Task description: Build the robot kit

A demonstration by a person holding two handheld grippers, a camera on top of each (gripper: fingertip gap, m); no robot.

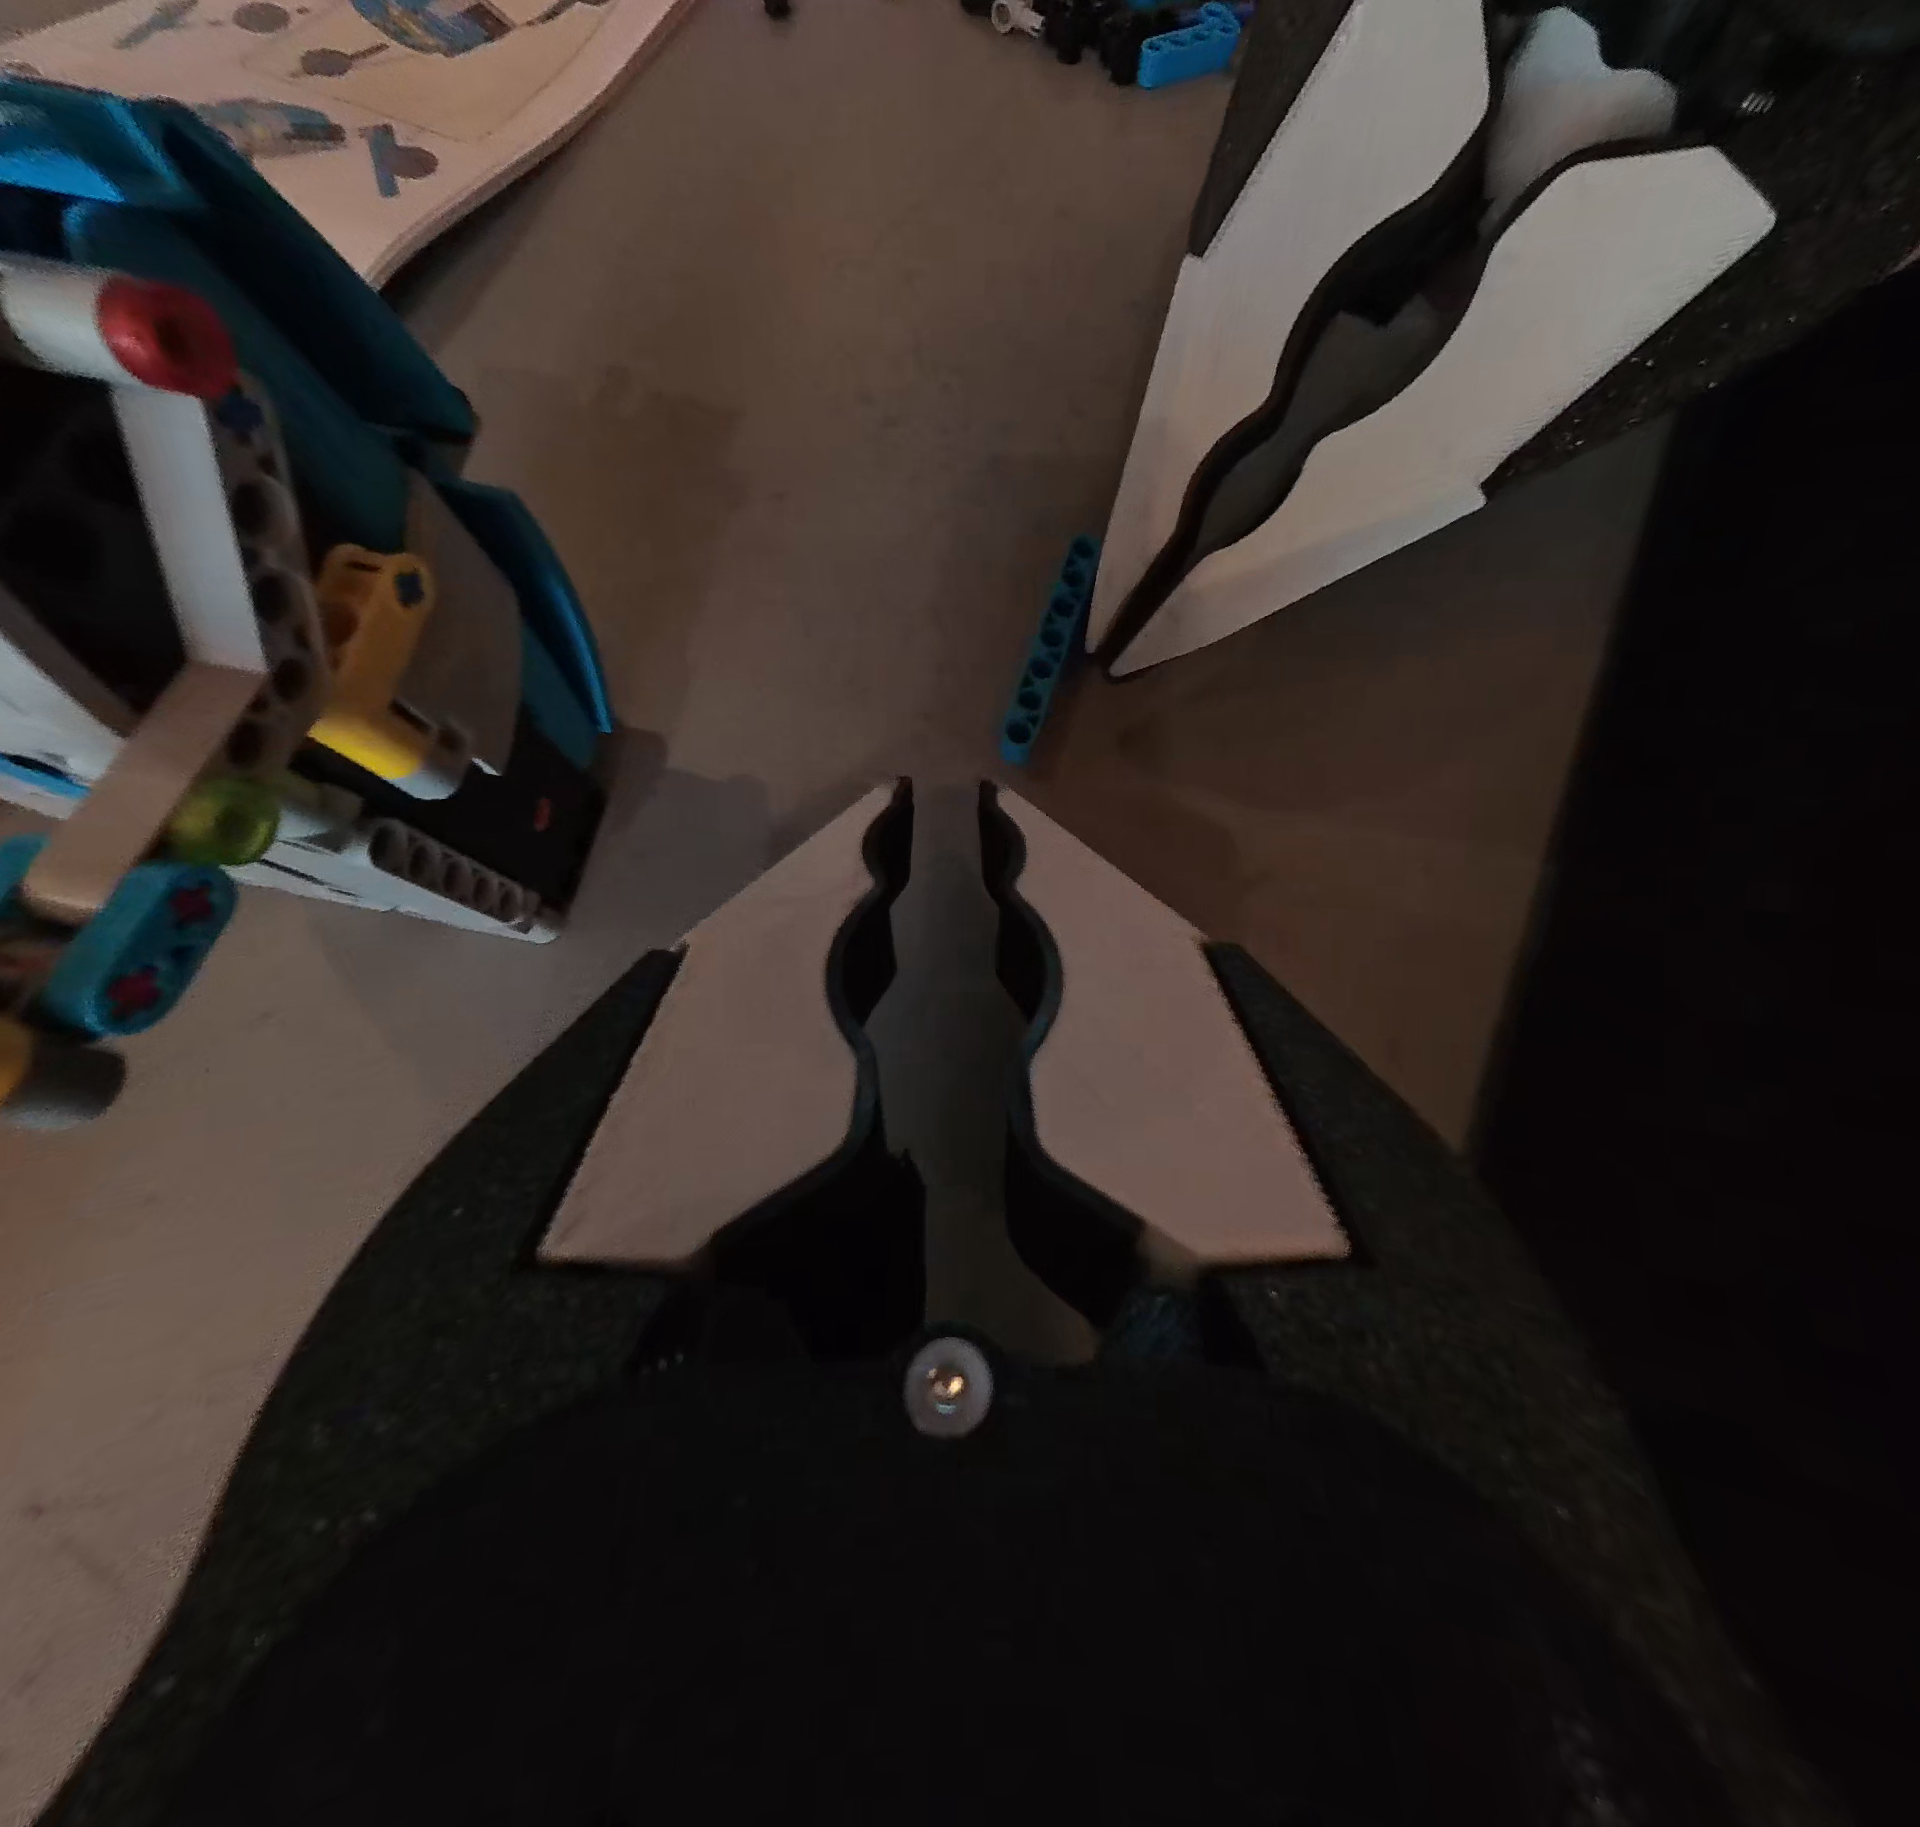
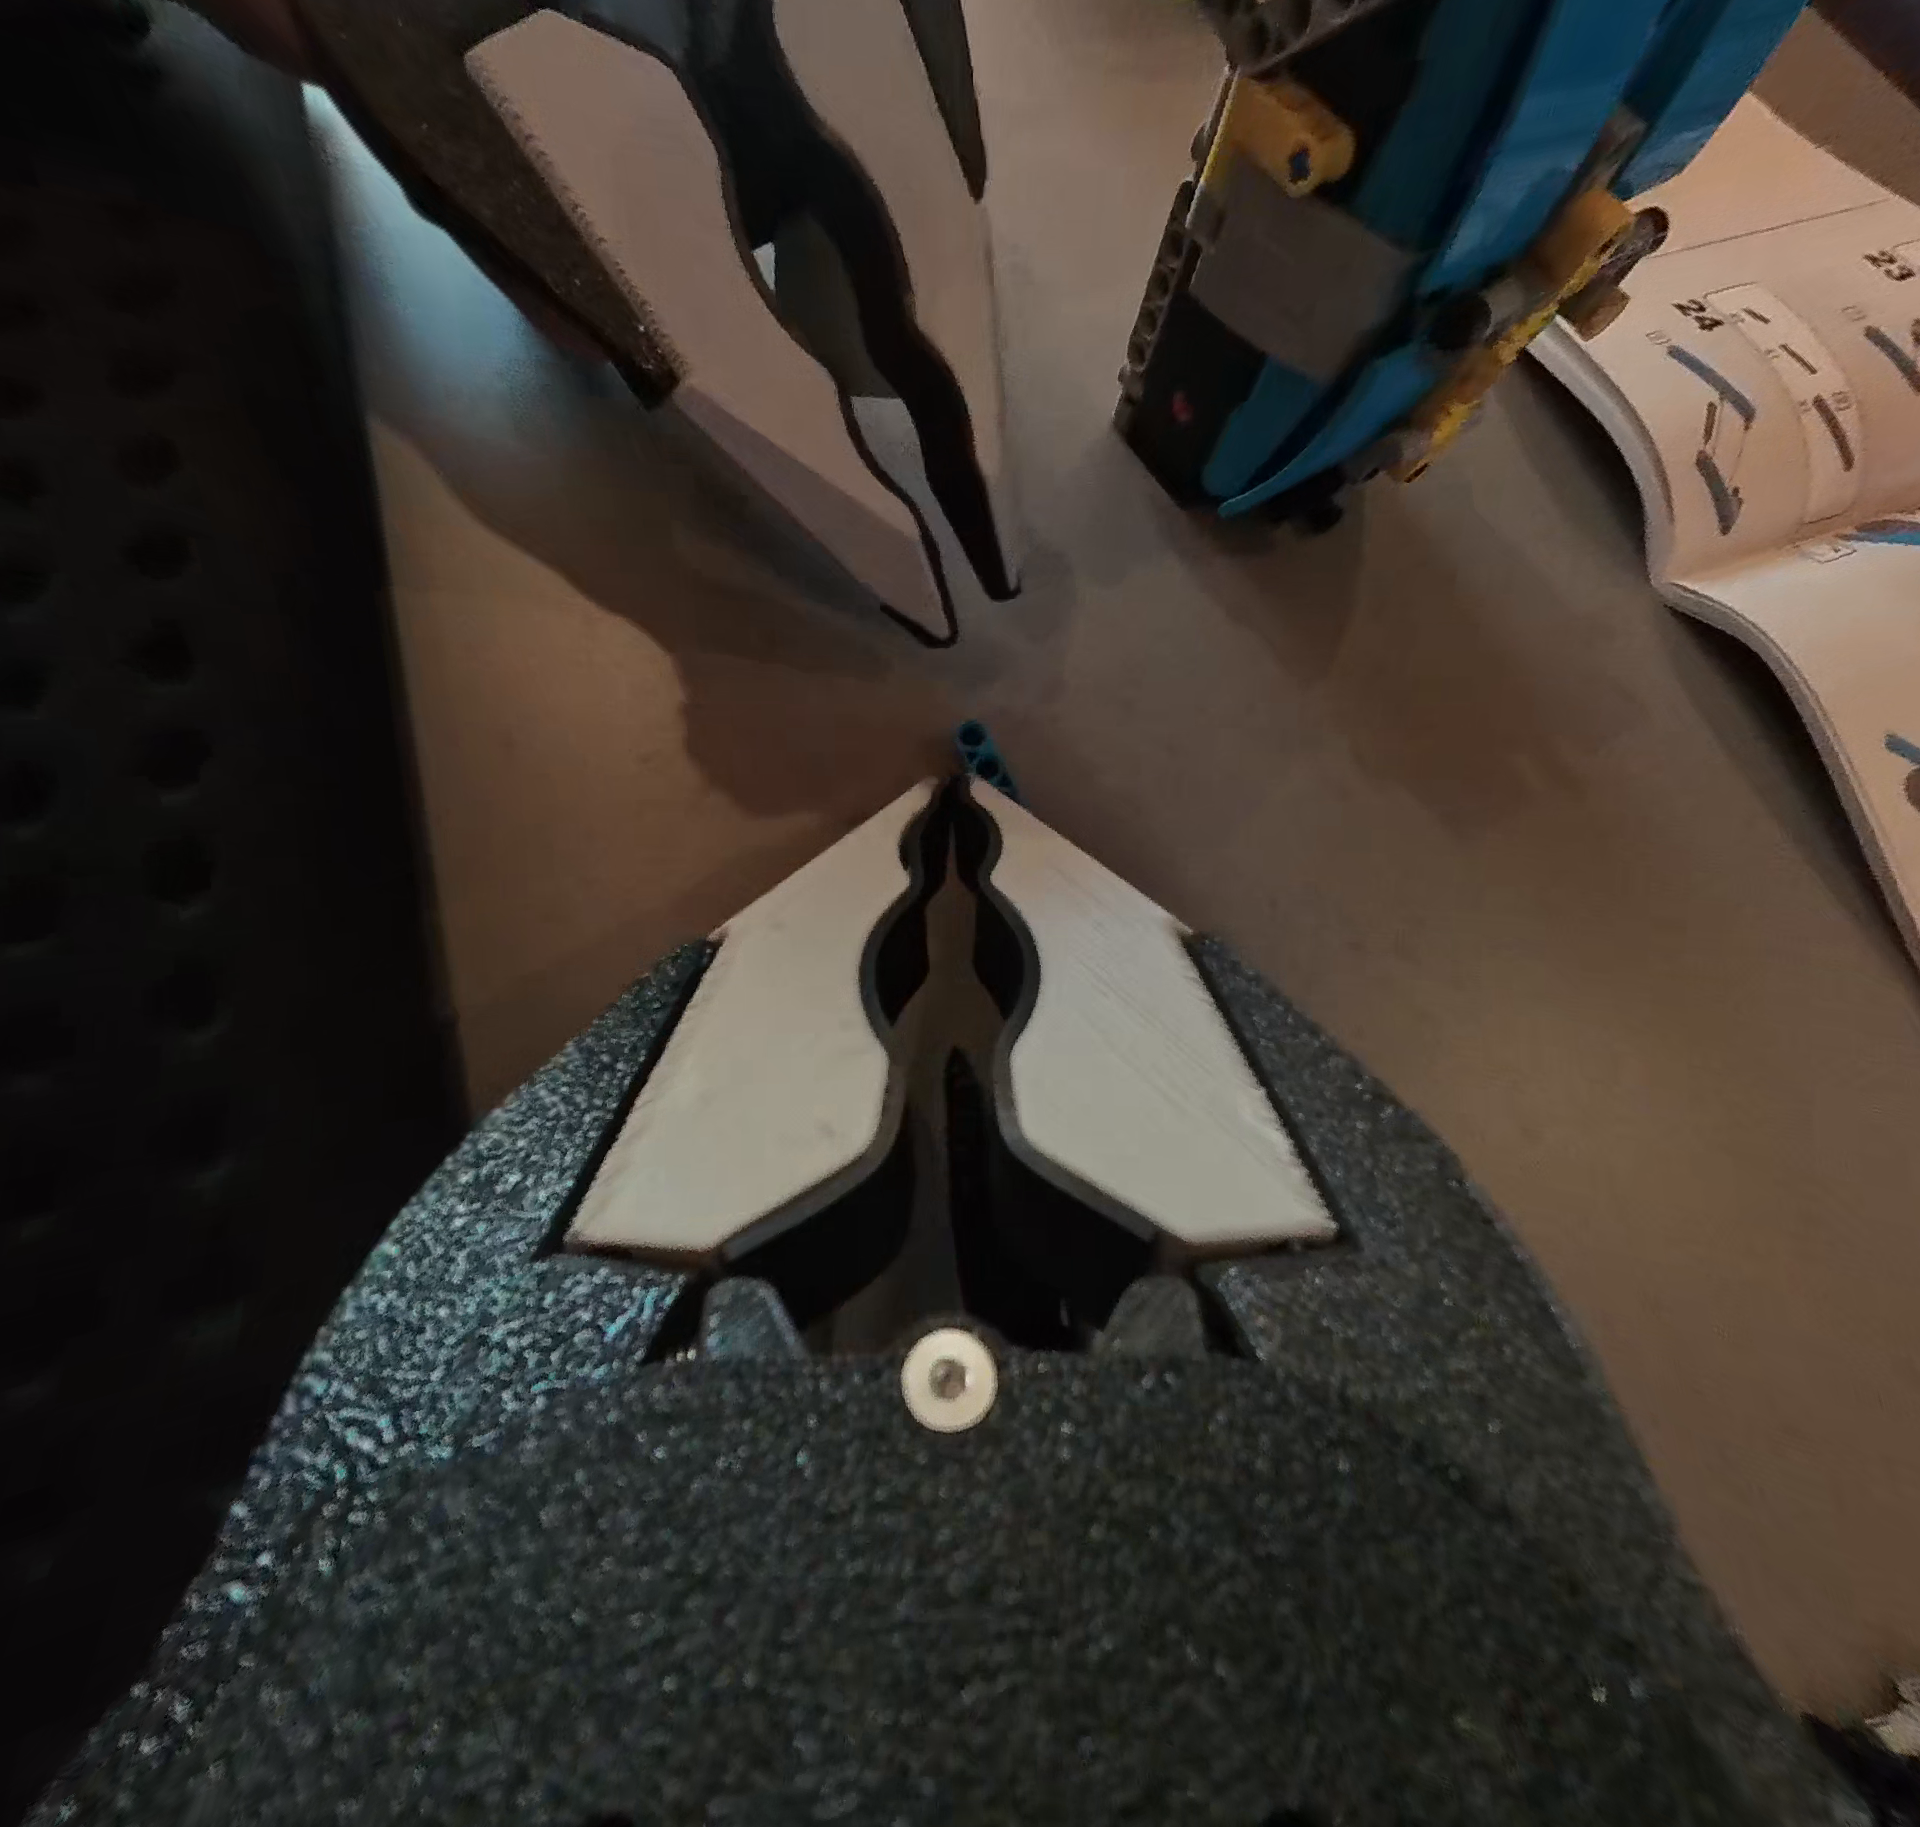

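My left gripper [image 1: 941, 790] hovers low over the brown table [image 1: 831, 427], jaws a narrow gap apart with nothing between them. It also shows in the right wrist view [image 2: 971, 614]. My right gripper [image 2: 959, 787] is shut, its tips down at the table and against the side of a small blue holed beam [image 1: 1049, 650] lying flat. Only the beam's end [image 2: 977, 741] peeks out past the tips in the right wrist view. The right gripper [image 1: 1107, 663] comes in from the upper right in the left wrist view. The two grippers' tips are close, a short gap apart.
A partly built blue, white and grey brick vehicle [image 1: 312, 634] stands left of the grippers, also in the right wrist view [image 2: 1403, 219]. An open instruction booklet [image 1: 364, 63] lies beyond it. Loose blue and black pieces [image 1: 1091, 1] lie at the back. A dark perforated object [image 2: 156, 634] borders the table. My left and right fingertips are right by each other.
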